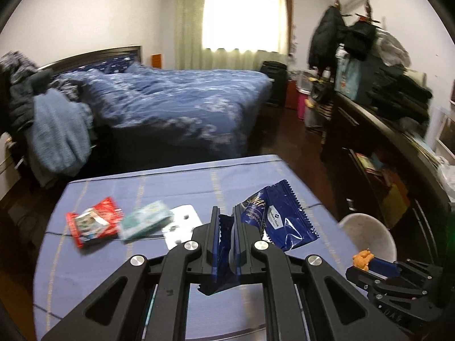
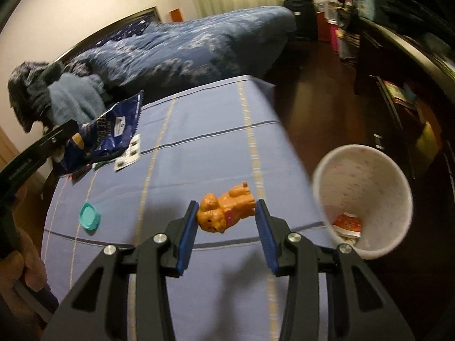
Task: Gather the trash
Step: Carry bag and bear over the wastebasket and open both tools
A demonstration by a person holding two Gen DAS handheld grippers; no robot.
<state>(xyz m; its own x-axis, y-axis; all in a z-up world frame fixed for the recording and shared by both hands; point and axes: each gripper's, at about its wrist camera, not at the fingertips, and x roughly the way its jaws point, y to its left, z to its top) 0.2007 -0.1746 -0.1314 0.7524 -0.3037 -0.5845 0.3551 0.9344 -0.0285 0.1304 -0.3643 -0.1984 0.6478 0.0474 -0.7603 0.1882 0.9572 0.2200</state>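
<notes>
Blue snack wrapper (image 1: 280, 218) pinched at one crumpled end in the shut left hand-held gripper (image 1: 227, 238), lifted above the table (image 1: 170, 182); orange toy dog (image 2: 226, 211) clamped between the blue pads of the partly closed right hand-held gripper (image 2: 227, 227), also off the cloth. Left lying on the striped blue cloth: red packet (image 1: 95, 224), teal packet (image 1: 146, 221), white blister card (image 1: 182, 226) and teal cap (image 2: 90, 216), with white bin (image 2: 366, 196) just beyond the table's right edge, holding a red-and-white scrap (image 2: 347, 224). Behind, bed (image 1: 184, 99) with blue quilt, dark wood floor, curtained window, cluttered dark shelving at right.
</notes>
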